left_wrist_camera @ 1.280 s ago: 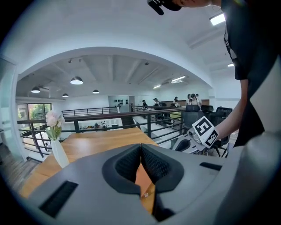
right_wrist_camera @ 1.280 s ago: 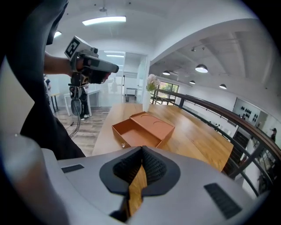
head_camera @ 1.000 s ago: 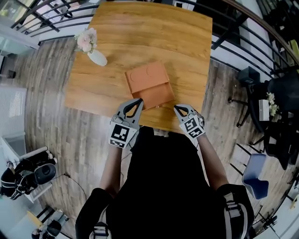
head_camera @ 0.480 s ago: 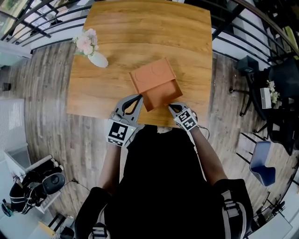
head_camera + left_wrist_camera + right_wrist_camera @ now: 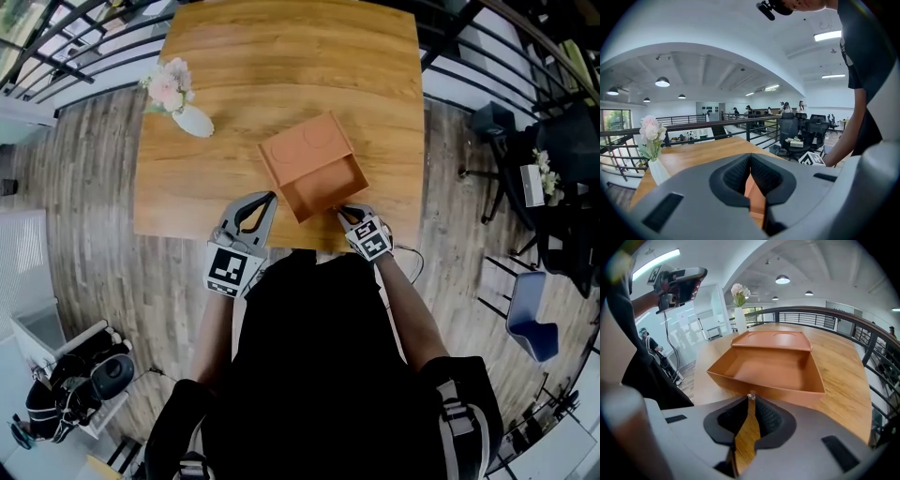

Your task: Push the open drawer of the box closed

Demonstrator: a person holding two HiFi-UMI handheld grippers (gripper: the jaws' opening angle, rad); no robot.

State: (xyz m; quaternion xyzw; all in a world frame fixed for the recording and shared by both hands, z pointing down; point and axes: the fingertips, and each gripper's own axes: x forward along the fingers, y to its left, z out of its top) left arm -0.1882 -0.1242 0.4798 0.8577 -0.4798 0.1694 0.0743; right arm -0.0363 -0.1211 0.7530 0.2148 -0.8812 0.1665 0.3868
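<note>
Wood-grain counter (image 5: 234,112) | smooth orange box (image 5: 302,150), drawer (image 5: 773,369) out | right tongs (image 5: 751,398) pressed together at drawer front | left tongs (image 5: 750,161) pressed together too

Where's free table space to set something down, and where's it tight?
Free: the far half of the table, beyond the box and the vase; also the near-left patch between vase and left gripper. Tight: the near edge, where the open drawer and right gripper crowd together; only a narrow strip right of the box.

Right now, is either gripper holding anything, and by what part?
The right gripper pinches what looks like a small metal pull on the drawer front; left gripper holds nothing.
</note>
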